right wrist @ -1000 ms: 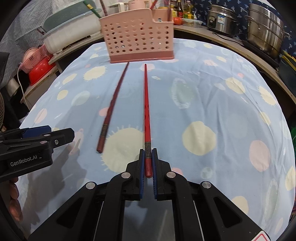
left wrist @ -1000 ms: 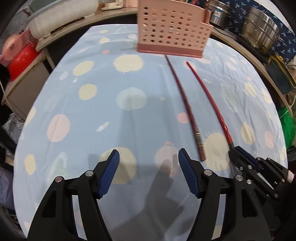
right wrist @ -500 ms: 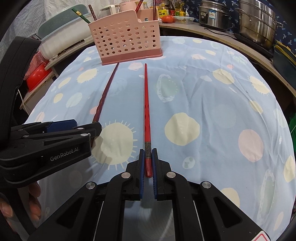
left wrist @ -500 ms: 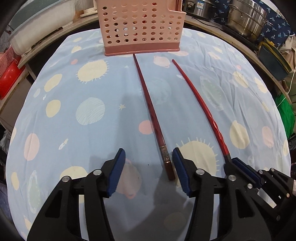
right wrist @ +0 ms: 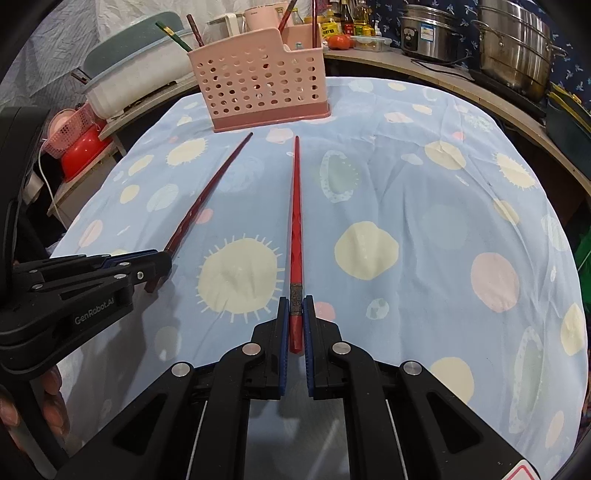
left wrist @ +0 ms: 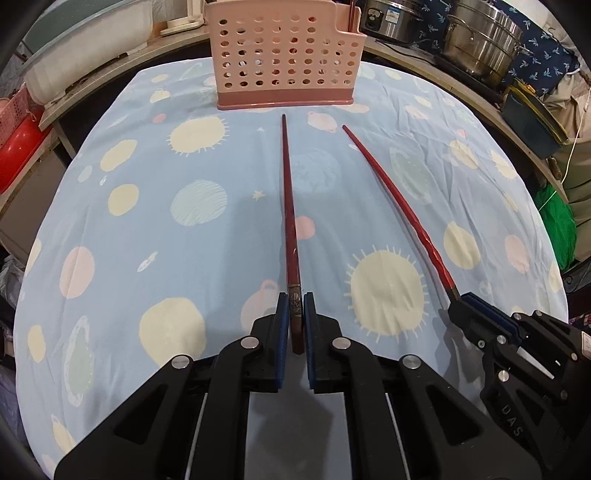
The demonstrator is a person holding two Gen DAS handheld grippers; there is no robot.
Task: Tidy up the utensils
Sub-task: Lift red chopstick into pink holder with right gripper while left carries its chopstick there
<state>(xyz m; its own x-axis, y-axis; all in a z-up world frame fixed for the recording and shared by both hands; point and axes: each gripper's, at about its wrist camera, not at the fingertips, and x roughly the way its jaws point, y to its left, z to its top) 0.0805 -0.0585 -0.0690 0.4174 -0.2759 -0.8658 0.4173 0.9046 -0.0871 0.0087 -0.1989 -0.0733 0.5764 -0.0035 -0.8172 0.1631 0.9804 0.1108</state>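
Two long red chopsticks lie on the blue patterned cloth, tips toward a pink perforated utensil basket (left wrist: 282, 55) at the far edge; the basket also shows in the right wrist view (right wrist: 264, 79). My left gripper (left wrist: 295, 308) is shut on the thick end of the darker chopstick (left wrist: 289, 192). My right gripper (right wrist: 296, 310) is shut on the thick end of the brighter chopstick (right wrist: 296, 206). Each gripper shows in the other's view: the right gripper (left wrist: 463, 301) at the lower right, the left gripper (right wrist: 155, 264) at the left. The basket holds several chopsticks.
The table (right wrist: 443, 206) is covered by a blue cloth with pale spots. Behind it a shelf carries steel pots (right wrist: 517, 48), a rice cooker (right wrist: 430, 35), bottles and a white tub (right wrist: 136, 74). A red bowl (right wrist: 81, 147) sits low on the left.
My left gripper has moved right onto the darker chopstick's end and closed on it. My right gripper has stayed shut on the brighter chopstick.
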